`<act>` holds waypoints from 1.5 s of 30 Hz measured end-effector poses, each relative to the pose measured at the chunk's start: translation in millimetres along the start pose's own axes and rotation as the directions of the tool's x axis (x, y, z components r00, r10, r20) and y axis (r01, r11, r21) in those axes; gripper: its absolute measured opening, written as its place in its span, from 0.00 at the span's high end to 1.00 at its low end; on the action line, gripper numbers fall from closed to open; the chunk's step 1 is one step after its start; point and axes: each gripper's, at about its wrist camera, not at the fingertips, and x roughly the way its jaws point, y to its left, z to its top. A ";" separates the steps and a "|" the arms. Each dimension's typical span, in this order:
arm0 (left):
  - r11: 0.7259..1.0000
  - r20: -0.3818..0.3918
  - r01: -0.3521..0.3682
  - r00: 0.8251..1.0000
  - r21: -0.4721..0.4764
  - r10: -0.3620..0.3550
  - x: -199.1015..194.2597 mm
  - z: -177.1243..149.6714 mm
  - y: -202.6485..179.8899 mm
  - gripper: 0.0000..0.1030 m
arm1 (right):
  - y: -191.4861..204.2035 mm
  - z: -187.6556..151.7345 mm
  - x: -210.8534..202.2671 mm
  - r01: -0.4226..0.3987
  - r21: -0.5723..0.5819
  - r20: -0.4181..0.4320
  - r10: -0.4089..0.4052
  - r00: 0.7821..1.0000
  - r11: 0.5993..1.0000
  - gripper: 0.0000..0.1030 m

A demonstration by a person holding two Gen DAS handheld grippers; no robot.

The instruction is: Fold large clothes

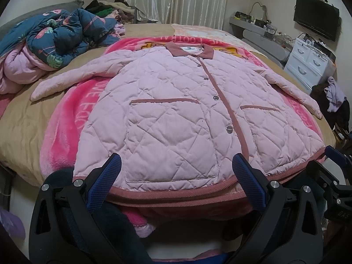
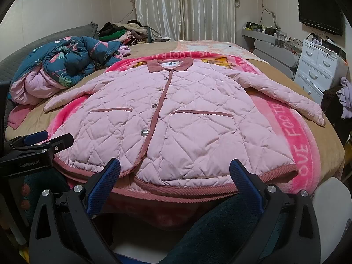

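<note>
The left tongs (image 1: 176, 173) stand wide open with nothing between them, their blue cross-hatched pads (image 1: 114, 165) poised just above the near hem of the jacket (image 1: 176, 114). The right tongs (image 2: 175, 173) are spread just as wide and also hold nothing, hanging over the same hem further to the right. Whether either pad actually touches the cloth cannot be told.

The jacket lies flat and face up on the bed (image 1: 19, 123), buttoned, collar away from the cameras, both sleeves stretched out to the sides. It is pale pink, puffy, stitched in diamond quilting, with darker ribbed trim along the hem, the front strip, the collar and the two pocket openings. Small round metal snaps run down the front; the writing on them and on the white neck label is too small to read.

Under it is a fuzzy bright pink blanket (image 2: 294, 136) with pale lettering, much of it covered by the jacket, and its near edge drops out of sight below the tongs. A crumpled dark blue quilt (image 1: 57, 35) with a leaf and flamingo print is heaped on the far left of the bed. Dark cloth fills the bottom of both views, cut off and unclear.
</note>
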 end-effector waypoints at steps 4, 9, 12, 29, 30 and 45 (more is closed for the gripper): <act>1.000 0.001 0.000 1.000 -0.001 0.000 -0.1 -0.1 -0.1 0.08 | 0.1 -0.5 0.4 0.000 0.000 0.000 0.000 1.000 1.000 0.04; 1.000 0.000 -0.002 1.000 -0.002 0.002 -0.7 0.4 -0.3 0.08 | 0.1 -0.5 0.6 0.002 -0.001 0.002 -0.002 1.000 1.000 0.04; 1.000 0.003 -0.002 1.000 0.000 0.002 -0.7 0.1 -0.6 0.08 | 0.2 -0.5 0.5 0.003 0.000 0.002 -0.003 1.000 1.000 0.04; 1.000 0.003 -0.003 1.000 0.000 0.003 -0.9 -0.7 -1.1 0.08 | -0.4 0.0 0.2 0.005 0.001 0.003 -0.005 1.000 1.000 0.04; 1.000 0.005 -0.002 1.000 0.001 0.002 -0.3 -1.2 -1.1 0.08 | -0.5 -0.1 0.5 0.004 0.001 0.003 -0.004 1.000 1.000 0.04; 1.000 0.010 0.001 1.000 0.009 -0.001 2.1 9.2 -4.0 0.08 | -1.4 10.1 12.3 -0.003 -0.007 -0.011 0.003 1.000 1.000 0.04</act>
